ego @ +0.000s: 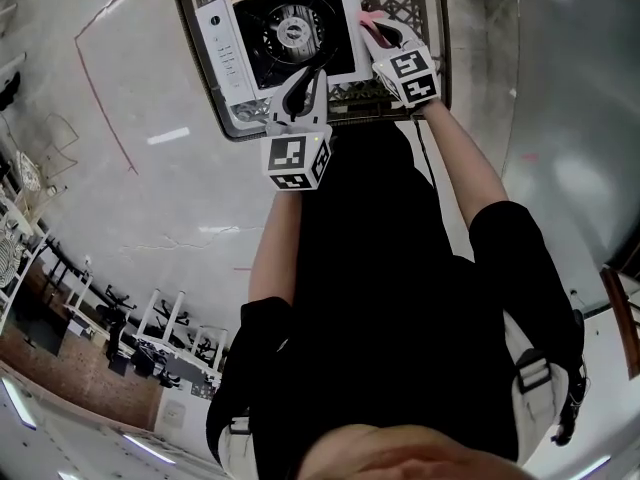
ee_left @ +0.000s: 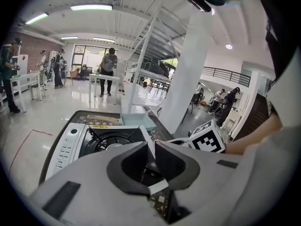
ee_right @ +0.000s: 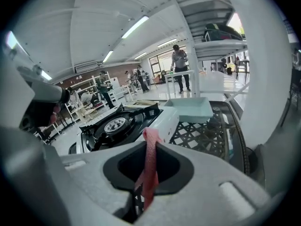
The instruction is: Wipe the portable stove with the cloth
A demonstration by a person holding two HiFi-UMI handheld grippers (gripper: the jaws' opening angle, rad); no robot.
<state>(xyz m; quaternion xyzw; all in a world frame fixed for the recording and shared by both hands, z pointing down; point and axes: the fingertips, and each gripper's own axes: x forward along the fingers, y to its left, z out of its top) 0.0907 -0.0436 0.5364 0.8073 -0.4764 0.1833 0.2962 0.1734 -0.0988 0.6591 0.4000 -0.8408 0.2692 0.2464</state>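
Hanging as a thin pink strip, the cloth (ee_right: 150,166) is gripped between the jaws of the right claw (ee_right: 151,140), which are closed tight on it. Its upper end is seen sticking up just past the jaw tips, and its lower part trails down behind them. In the head view the cloth (ego: 368,16) is found at the right edge of the portable stove (ego: 292,31), with the right claw (ego: 378,36) just beside that edge. Whether the cloth touches the stove cannot be told.

The stove (ee_right: 115,125) is set on a dark lattice-topped table (ee_right: 197,135), its round burner in a black recess and its white control strip along the left side. A pale blue tray (ee_right: 193,108) is seen on the table just beyond the stove.

The left claw (ego: 305,80) is held over the stove's near edge, close to the burner recess. In the left gripper view its jaws are drawn almost together, with only a narrow slit left and nothing between them (ee_left: 154,149); the stove (ee_left: 75,142) lies just ahead and to the left, and the right claw's marker cube (ee_left: 208,138) is seen to the right.

A glossy grey floor (ego: 100,168) is seen around the table.
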